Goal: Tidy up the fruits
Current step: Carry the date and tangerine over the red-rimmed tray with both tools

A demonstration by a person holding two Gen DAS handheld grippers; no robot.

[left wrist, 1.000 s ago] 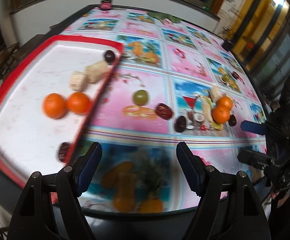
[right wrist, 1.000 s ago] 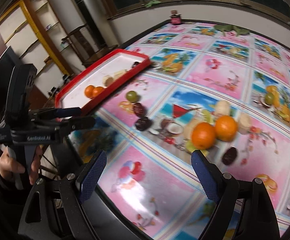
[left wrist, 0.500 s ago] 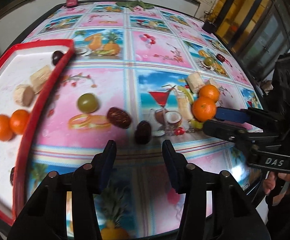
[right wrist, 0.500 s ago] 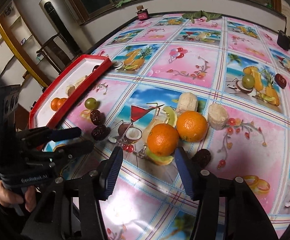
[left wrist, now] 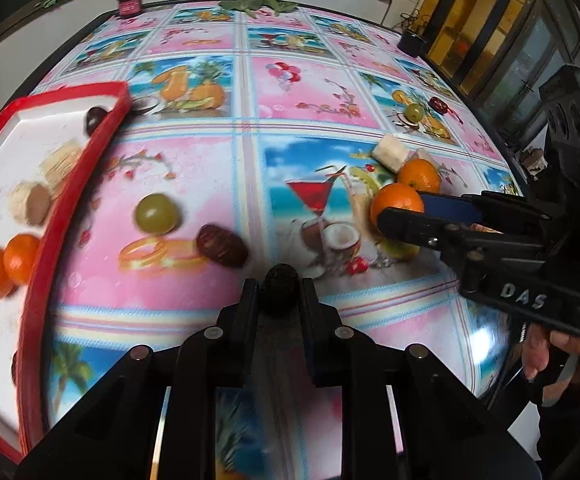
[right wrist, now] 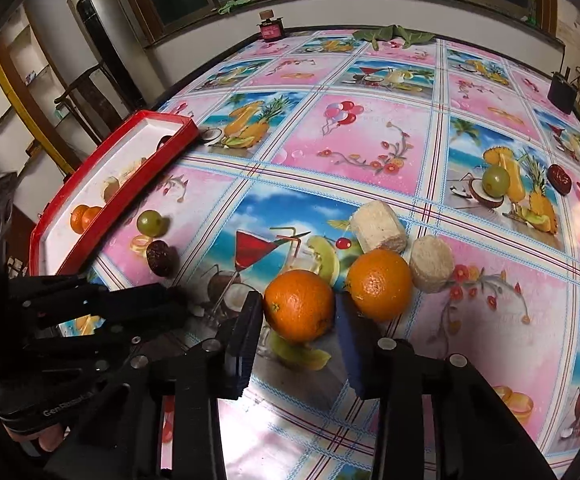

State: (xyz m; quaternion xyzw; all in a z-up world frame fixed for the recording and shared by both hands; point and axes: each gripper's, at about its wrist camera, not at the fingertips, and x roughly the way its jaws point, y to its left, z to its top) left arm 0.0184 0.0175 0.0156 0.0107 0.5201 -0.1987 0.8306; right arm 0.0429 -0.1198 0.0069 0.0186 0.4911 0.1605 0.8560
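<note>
My left gripper [left wrist: 280,294] is shut on a dark date [left wrist: 280,282] that lies on the fruit-print tablecloth. Around the nearer orange [right wrist: 299,305] the jaws of my right gripper [right wrist: 299,326] are closing, with both pads against its sides. A second orange [right wrist: 379,285] touches it on the right, beside two pale round cakes [right wrist: 378,226]. The red-rimmed white tray [left wrist: 70,184] at the left holds two oranges [left wrist: 6,260], cakes [left wrist: 30,204] and a dark date [left wrist: 95,118]. A green grape [left wrist: 157,213] and a brown date [left wrist: 222,245] lie loose next to the tray.
Another grape [right wrist: 496,181] and date [right wrist: 560,178] lie far right. A small jar [right wrist: 270,28], green leaves [right wrist: 394,34] and a black cup [right wrist: 562,92] stand along the table's far edge. A hand [left wrist: 562,344] holds the right gripper's handle.
Both grippers came forward and down toward the table and closed. The left went from wide open to shut on the dark date. The right narrowed onto the nearer orange.
</note>
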